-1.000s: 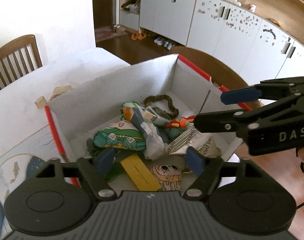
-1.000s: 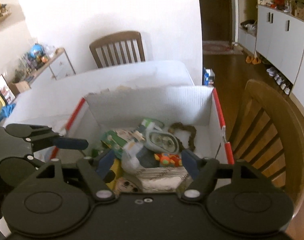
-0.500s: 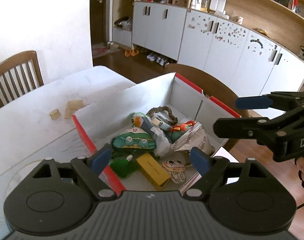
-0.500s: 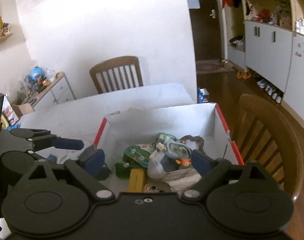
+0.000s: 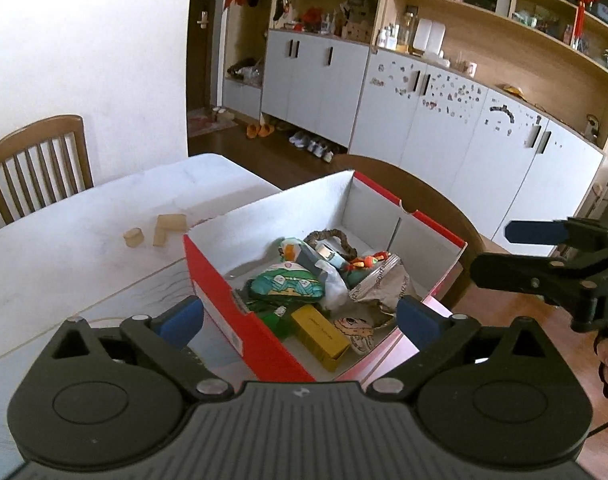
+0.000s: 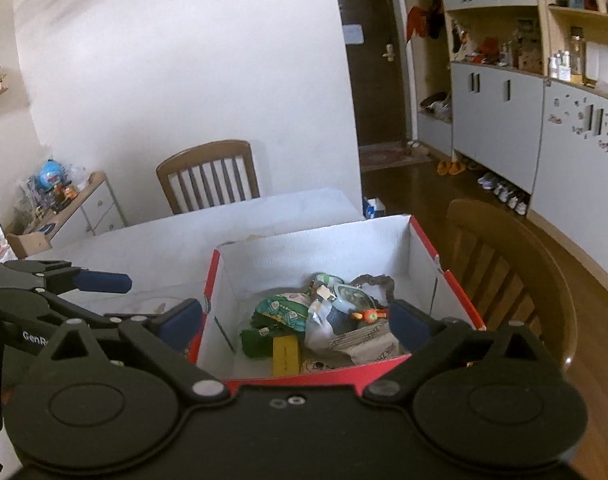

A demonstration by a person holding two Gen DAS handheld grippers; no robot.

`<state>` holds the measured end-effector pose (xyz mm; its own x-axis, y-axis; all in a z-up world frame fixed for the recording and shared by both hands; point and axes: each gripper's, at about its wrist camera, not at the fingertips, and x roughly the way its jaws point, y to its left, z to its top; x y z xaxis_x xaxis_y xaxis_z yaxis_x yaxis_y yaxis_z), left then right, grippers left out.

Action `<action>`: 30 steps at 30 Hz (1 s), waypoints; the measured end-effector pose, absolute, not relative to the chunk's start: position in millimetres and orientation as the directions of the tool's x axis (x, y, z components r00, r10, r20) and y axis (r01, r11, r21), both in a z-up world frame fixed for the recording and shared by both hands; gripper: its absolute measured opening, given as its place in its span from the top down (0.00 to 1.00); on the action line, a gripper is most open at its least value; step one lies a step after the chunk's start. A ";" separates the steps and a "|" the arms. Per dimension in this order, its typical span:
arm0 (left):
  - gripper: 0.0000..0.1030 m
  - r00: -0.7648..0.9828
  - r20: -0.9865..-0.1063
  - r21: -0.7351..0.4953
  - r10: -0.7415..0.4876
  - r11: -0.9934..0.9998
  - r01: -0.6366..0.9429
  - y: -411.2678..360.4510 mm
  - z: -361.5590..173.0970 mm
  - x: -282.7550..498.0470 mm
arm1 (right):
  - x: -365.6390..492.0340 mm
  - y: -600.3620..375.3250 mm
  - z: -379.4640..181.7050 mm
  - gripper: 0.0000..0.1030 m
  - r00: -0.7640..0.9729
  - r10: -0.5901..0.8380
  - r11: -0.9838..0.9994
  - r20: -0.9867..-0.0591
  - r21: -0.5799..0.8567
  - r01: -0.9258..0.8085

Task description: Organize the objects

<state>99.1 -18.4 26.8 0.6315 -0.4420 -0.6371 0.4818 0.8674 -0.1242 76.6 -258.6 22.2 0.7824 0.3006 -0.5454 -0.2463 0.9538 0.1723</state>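
A red-and-white cardboard box point(image 5: 283, 210) point(image 6: 324, 248) stands at the table's edge. It holds a green snack packet point(image 5: 285, 286), a yellow carton point(image 5: 320, 332), a crumpled foil bag point(image 5: 384, 284), a brown scrunchie point(image 5: 334, 236) and other small items. My left gripper point(image 5: 299, 320) hovers above the box's near corner, its jaws opening with nothing between the pads. My right gripper point(image 6: 295, 322) hangs over the near wall, jaws also opening and empty. Each gripper shows in the other's view: the right gripper point(image 5: 516, 254) beside the box's right side, the left gripper point(image 6: 99, 296) beside its left side.
Two tan wooden blocks point(image 5: 169, 226) lie on the white table point(image 5: 63, 264) left of the box. One wooden chair point(image 6: 207, 176) stands at the far side, another chair point(image 6: 512, 276) right beside the box. Grey cabinets point(image 5: 444, 120) line the far wall.
Both grippers have drawn back and upward from inside the box, and their jaws have spread wider. The box now appears smaller and lower in both views.
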 end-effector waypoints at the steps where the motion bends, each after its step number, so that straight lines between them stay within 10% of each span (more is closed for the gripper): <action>1: 0.00 0.634 -0.633 -0.125 -0.444 0.867 0.483 -15.5 28.1 97.4 | 73.0 -256.5 22.3 0.01 0.787 0.296 0.955 -0.542 0.169 -0.243; 30: 0.00 0.662 -0.569 -0.063 -0.488 0.828 0.557 4.7 40.7 63.2 | 30.4 -230.1 22.5 0.01 0.822 0.237 0.969 -0.517 0.189 -0.161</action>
